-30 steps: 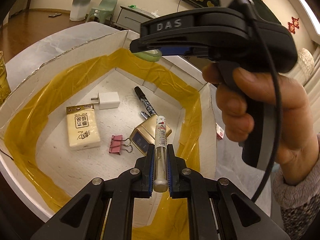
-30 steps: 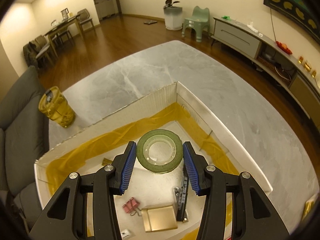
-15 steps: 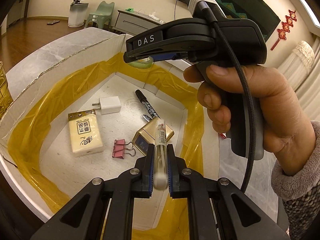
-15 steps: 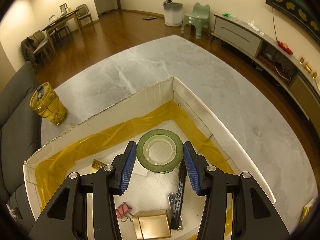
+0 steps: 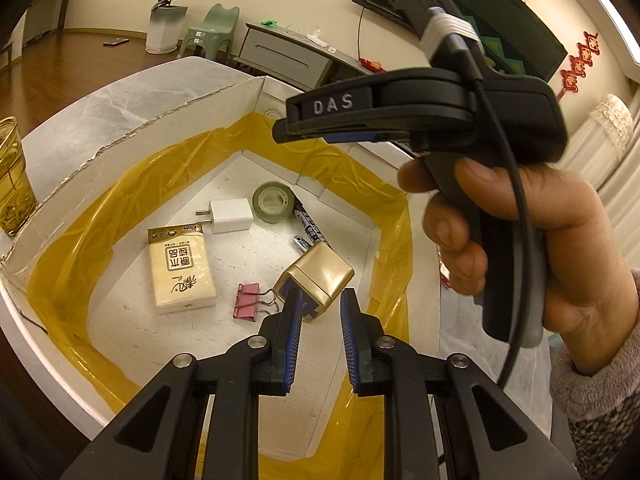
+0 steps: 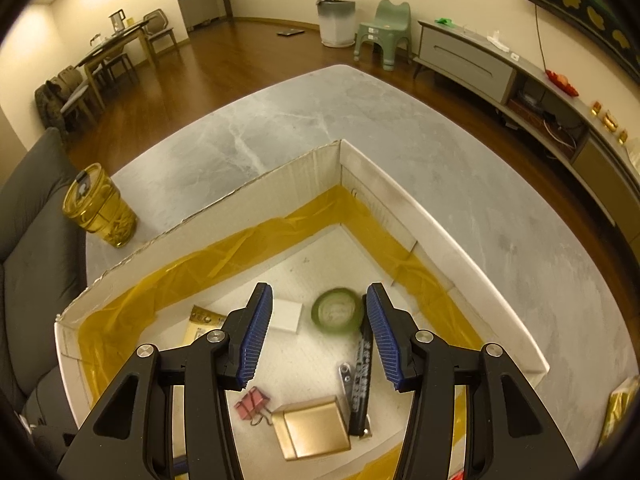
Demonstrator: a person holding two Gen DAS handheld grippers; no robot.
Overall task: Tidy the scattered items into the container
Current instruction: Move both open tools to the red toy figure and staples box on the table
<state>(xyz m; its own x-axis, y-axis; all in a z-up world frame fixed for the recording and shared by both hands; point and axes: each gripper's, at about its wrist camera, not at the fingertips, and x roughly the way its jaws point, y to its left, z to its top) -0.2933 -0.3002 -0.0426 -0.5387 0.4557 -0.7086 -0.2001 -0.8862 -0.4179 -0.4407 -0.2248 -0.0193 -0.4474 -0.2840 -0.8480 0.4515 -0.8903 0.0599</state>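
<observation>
A white cardboard box [image 5: 120, 140] [image 6: 440, 256] lined with yellow tape sits on the marble table. On its floor lie a green tape roll [image 5: 273, 202] [image 6: 337, 312], white charger [image 5: 232, 216], tissue pack [image 5: 182, 272], black marker [image 5: 310, 228], gold box [image 5: 320, 276] and pink binder clip [image 5: 248, 308]. My left gripper [image 5: 320, 296] hangs open over the box's near end, nothing between its fingers. My right gripper [image 6: 319, 292] [image 5: 320, 128] is open above the far corner, straight over the blurred tape roll. No clear tube pen shows in either view.
A yellow glass jar [image 6: 100, 212] stands on the table [image 6: 360, 120] left of the box. A dark sofa [image 6: 24, 240] borders the table's left side. A gold packet [image 6: 622, 404] lies at the right edge. A hand [image 5: 520, 240] holds the right gripper's handle.
Both grippers have opened. The tape roll fell from the right gripper to the box floor. The clear tube pen has left the left gripper and is out of sight.
</observation>
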